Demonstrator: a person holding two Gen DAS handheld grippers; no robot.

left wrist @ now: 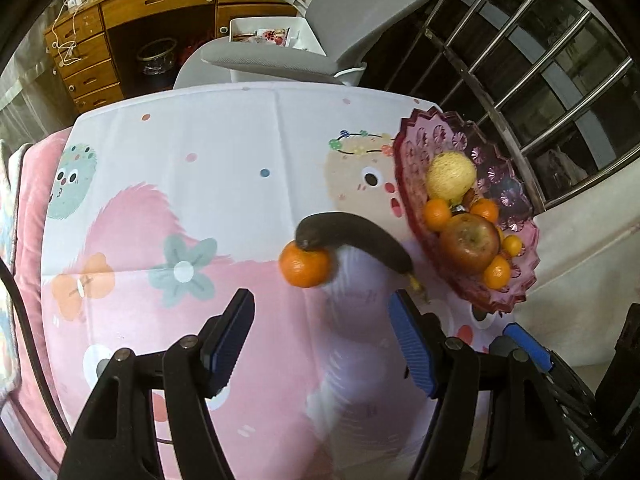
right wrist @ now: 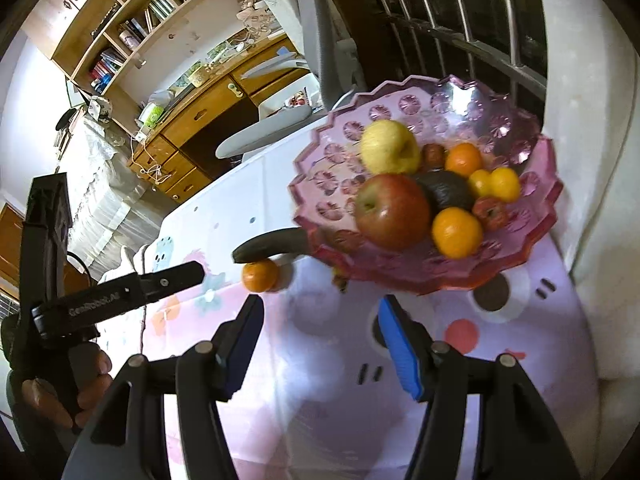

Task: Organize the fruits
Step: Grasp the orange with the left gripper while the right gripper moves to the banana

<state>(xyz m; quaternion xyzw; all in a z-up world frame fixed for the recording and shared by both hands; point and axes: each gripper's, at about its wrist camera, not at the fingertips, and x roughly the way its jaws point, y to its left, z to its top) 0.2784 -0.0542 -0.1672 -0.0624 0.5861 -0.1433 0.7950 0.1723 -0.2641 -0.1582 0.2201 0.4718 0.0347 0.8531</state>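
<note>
Jaws of the left gripper point(left wrist: 322, 330) stand wide apart and empty above the patterned tablecloth point(left wrist: 208, 184); the right gripper point(right wrist: 320, 334) is likewise spread with nothing between its pads. Just beyond them an orange point(left wrist: 305, 265) lies touching the tip of a blackened banana point(left wrist: 352, 238). Near the table's right edge, the pink bowl point(right wrist: 532, 184) holds apples and small oranges.
</note>
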